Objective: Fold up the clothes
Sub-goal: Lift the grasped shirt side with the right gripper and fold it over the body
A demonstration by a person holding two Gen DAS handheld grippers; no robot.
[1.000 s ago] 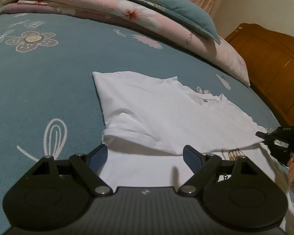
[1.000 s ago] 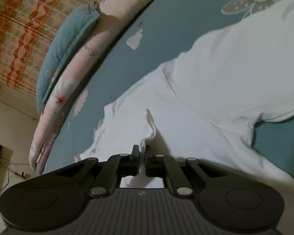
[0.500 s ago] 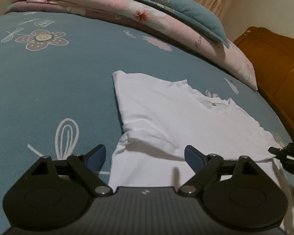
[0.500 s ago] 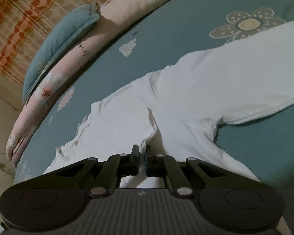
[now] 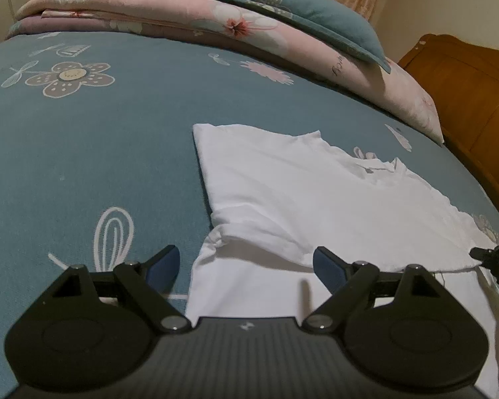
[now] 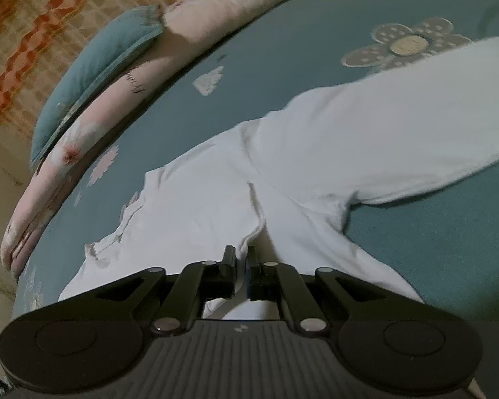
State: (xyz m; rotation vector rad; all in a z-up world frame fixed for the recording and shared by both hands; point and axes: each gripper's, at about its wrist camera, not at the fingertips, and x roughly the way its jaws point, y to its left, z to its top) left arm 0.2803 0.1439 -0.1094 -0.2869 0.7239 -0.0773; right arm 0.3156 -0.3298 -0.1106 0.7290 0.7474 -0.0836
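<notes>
The white shirt (image 5: 302,206) on the bed (image 5: 83,153) looks light and limp, so hems and corners are the best places to grip. The left tongs (image 5: 246,266) stand released low in frame, while the right tongs (image 6: 240,259), just easing apart, pinch 1 shirt fold.

Left gripper (image 5: 246,266): jaws wide apart, nothing between them, low over the white shirt (image 5: 302,196).
Right gripper (image 6: 240,266): jaws opening a little, shirt fold between them.

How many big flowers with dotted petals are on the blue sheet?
1: the dotted flower lies far left of the white shirt. The shirt may hide others.
</notes>
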